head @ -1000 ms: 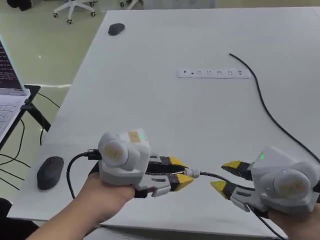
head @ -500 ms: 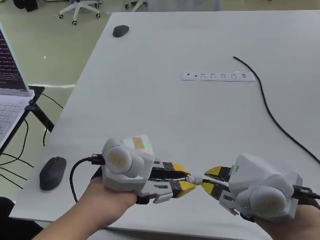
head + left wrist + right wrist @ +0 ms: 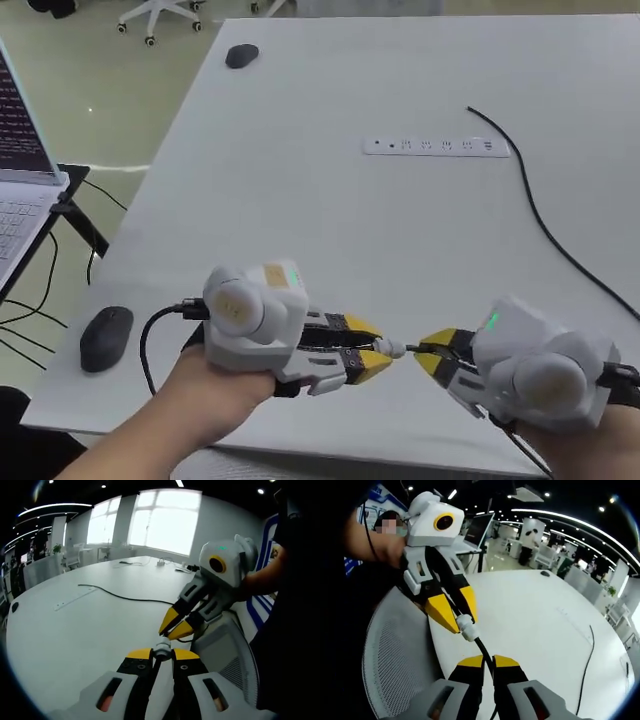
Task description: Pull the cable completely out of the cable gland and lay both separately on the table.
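Now slightly more cable (image 3: 407, 349) shows between cable gland (image 3: 386, 349) and right gripper (image 3: 424, 353).

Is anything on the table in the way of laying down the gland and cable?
Nothing visible does. The table beyond the left tongs, holding the cable gland, and the right tongs, holding the cable, is bare; the power strip and its cord lie farther back.

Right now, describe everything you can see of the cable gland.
The cable gland is a small, white, plastic-looking fitting with a rounded body. It lies roughly level, pinched at the tips of the left gripper, held above the table near its front edge. The black cable runs out of its free end into the shut right gripper. Nothing else appears to touch it.
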